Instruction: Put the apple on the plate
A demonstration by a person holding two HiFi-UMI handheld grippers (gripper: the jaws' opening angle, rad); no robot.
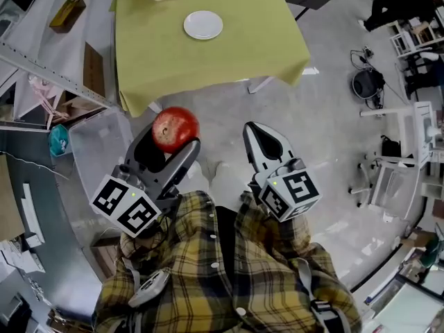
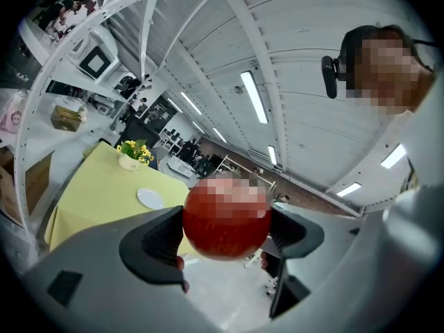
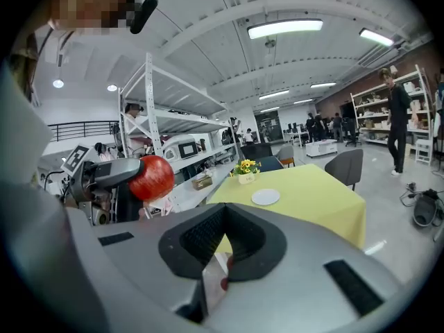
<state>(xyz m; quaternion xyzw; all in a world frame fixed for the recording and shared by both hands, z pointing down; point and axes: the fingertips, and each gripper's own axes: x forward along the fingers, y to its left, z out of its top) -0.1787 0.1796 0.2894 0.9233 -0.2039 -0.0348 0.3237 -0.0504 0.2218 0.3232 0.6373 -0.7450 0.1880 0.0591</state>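
I have the apple (image 1: 175, 127) pinched between the jaws of my left hand-held gripper (image 1: 173, 139). It is up in the air over the floor, not yet at the table (image 1: 263, 40). The plate (image 1: 203, 25) sits on the yellow table, ahead and well apart from the apple, a little to the left of where this gripper points. My right hand-held gripper (image 1: 253, 132) is pressed together with nothing in it, near the left one. I think the left one must go forward over the table edge to reach the plate.
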